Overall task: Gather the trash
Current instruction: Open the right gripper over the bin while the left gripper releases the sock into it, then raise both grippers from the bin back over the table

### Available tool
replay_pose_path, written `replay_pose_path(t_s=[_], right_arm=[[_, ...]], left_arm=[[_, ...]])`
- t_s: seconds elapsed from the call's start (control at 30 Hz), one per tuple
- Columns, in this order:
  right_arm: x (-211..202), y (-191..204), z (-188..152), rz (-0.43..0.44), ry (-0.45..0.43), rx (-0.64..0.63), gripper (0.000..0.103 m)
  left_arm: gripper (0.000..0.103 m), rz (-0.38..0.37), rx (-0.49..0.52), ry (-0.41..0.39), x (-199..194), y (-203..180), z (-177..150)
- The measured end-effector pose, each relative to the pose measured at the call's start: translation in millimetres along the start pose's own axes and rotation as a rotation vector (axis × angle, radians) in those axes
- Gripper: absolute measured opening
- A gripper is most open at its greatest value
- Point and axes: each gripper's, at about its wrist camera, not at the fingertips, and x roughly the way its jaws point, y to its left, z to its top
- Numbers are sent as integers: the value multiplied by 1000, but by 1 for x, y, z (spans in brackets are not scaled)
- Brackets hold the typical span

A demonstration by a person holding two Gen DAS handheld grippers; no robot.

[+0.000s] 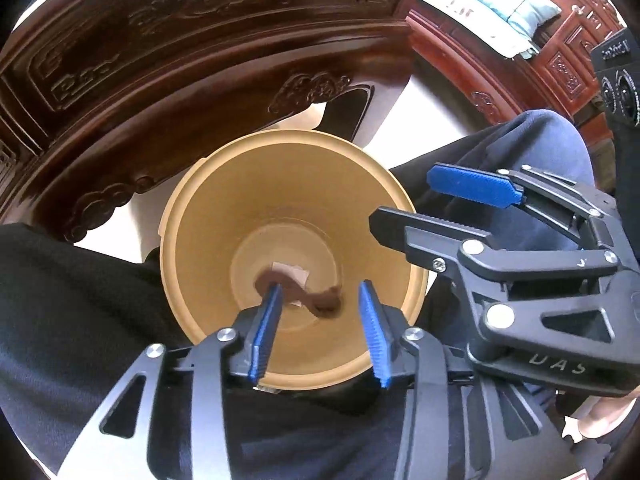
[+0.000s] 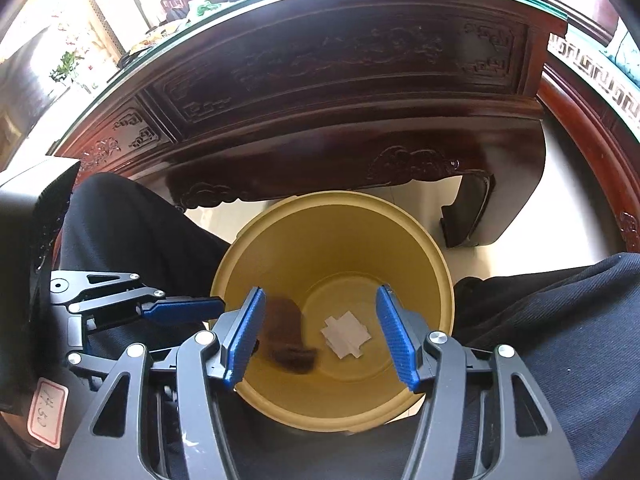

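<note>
A tan plastic bin (image 1: 172, 240) (image 2: 224, 280) stands on the floor between a person's knees. At its bottom lies a white paper scrap (image 2: 346, 334) (image 1: 290, 270). Beside the scrap is a blurred brown piece (image 2: 286, 332) (image 1: 322, 300). My left gripper (image 1: 320, 326) hangs over the near rim, open, with the brown piece below it inside the bin and free of the pads. My right gripper (image 2: 320, 334) (image 1: 420, 208) is also open over the bin and holds nothing. In the right wrist view, one blue finger (image 2: 180, 309) of the left gripper reaches in at the bin's left rim.
A dark carved wooden table (image 2: 320, 92) (image 1: 180, 60) stands just behind the bin, its leg (image 2: 468, 216) close to the far right rim. The person's legs in dark trousers (image 2: 132, 220) (image 2: 560, 320) flank the bin. Red carved furniture with a cushion (image 1: 500, 12) is at the far right.
</note>
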Motion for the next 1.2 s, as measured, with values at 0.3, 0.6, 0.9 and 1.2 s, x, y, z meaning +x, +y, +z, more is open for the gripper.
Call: replay_pose_path(t_s=[0.3, 0.6, 0.9, 1.2], right_arm=[[-3, -4, 1, -2, -9, 8, 57], [-13, 0, 15, 19, -53, -1, 57], [-35, 27, 69, 62, -155, -87, 48], [-61, 63, 156, 93, -288, -168, 48]], left_arm=[[50, -1, -4, -2, -2, -2, 2], [50, 99, 0, -72, -16, 5, 12], [50, 197, -105, -234, -69, 46, 41], [53, 266, -166, -409, -143, 85, 92]])
